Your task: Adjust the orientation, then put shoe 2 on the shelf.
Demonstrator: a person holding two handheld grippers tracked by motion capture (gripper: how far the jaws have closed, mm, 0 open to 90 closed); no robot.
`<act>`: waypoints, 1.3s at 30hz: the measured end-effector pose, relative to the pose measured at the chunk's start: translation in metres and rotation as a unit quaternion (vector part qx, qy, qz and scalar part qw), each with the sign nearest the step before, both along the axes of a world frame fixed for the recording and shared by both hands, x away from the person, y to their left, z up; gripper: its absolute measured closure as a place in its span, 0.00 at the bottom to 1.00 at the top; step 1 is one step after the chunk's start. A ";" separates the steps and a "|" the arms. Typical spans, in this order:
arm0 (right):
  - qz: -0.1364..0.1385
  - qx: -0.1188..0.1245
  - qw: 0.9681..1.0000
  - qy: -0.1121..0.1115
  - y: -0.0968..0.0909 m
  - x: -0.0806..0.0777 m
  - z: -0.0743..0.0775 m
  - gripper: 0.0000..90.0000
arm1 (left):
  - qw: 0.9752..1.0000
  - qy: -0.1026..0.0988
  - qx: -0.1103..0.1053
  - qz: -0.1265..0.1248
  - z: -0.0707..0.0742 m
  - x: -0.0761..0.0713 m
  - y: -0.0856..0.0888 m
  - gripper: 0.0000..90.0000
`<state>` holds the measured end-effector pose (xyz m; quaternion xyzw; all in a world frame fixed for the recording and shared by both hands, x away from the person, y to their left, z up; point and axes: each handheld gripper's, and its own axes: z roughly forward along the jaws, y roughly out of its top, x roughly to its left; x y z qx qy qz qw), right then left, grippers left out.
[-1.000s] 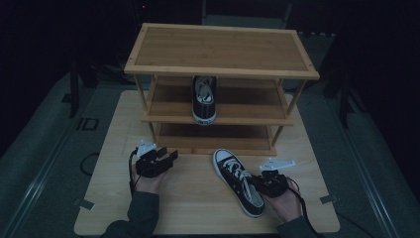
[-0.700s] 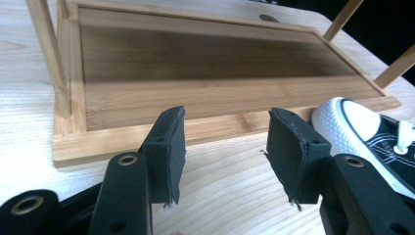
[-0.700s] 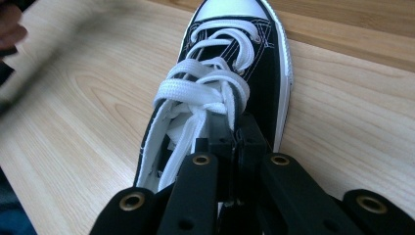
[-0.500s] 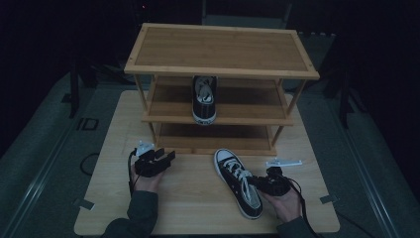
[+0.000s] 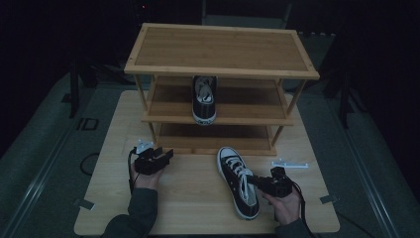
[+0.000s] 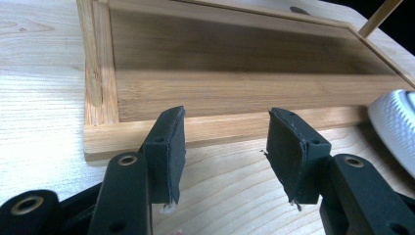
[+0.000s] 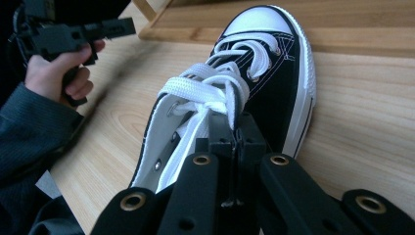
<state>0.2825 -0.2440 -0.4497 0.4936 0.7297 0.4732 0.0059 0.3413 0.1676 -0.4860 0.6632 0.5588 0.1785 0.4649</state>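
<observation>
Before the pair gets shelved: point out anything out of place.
One sneaker lies on the table before the rack, while its mate sits on the middle shelf. The right hand-held gripper is shut on its side wall. Nothing looks damaged.

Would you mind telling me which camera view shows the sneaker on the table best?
The high view: the whole sneaker shows, toe toward the rack. The right gripper view shows laces and toe cap close up, heel hidden; the left gripper view catches just its white toe at the right edge.
</observation>
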 end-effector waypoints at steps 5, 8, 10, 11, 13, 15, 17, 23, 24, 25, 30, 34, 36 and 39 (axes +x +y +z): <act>-0.003 0.015 1.000 -0.005 -0.003 -0.001 0.004 0.99 | 1.000 0.002 0.000 0.001 -0.001 0.002 0.001 0.55; -0.005 0.023 1.000 -0.007 -0.004 -0.002 0.007 0.99 | 1.000 0.002 -0.001 0.001 -0.002 0.003 0.001 0.55; -0.007 0.024 1.000 -0.012 -0.004 -0.003 0.009 0.99 | 1.000 0.003 -0.001 -0.001 -0.002 0.003 0.000 0.54; -0.007 0.024 1.000 -0.014 -0.004 -0.003 0.010 0.99 | 1.000 0.003 -0.001 -0.001 -0.002 0.003 0.000 0.54; -0.010 0.026 0.999 -0.018 -0.005 -0.004 0.012 0.99 | 1.000 0.004 -0.001 -0.001 -0.002 0.003 0.000 0.54; -0.013 0.028 0.999 -0.021 -0.006 -0.005 0.014 0.99 | 1.000 0.004 -0.001 -0.001 -0.003 0.003 0.000 0.54; -0.014 0.027 0.999 -0.025 -0.007 -0.006 0.018 0.99 | 1.000 0.004 -0.002 0.001 -0.003 0.003 0.001 0.54; -0.015 0.040 0.999 -0.034 -0.009 -0.011 0.031 0.99 | 1.000 0.006 -0.004 0.002 -0.003 0.004 0.000 0.54; -0.014 0.041 0.998 -0.037 -0.009 -0.012 0.033 0.99 | 1.000 0.006 -0.004 0.002 -0.003 0.004 0.000 0.54; -0.014 0.042 0.998 -0.038 -0.009 -0.013 0.035 0.99 | 1.000 0.006 -0.004 0.002 -0.003 0.003 0.000 0.54; -0.006 0.048 0.998 -0.047 -0.011 -0.020 0.046 0.99 | 1.000 0.006 -0.003 0.000 -0.003 0.003 0.000 0.54; -0.002 0.054 0.997 -0.057 -0.012 -0.025 0.056 0.99 | 1.000 0.007 -0.003 0.001 -0.004 0.003 0.000 0.54; -0.001 0.061 0.996 -0.059 -0.014 -0.028 0.060 0.99 | 1.000 0.006 -0.003 0.001 -0.004 0.003 -0.001 0.54; 0.000 0.068 0.996 -0.062 -0.015 -0.031 0.065 0.99 | 1.000 0.007 -0.003 0.001 -0.004 0.003 0.000 0.54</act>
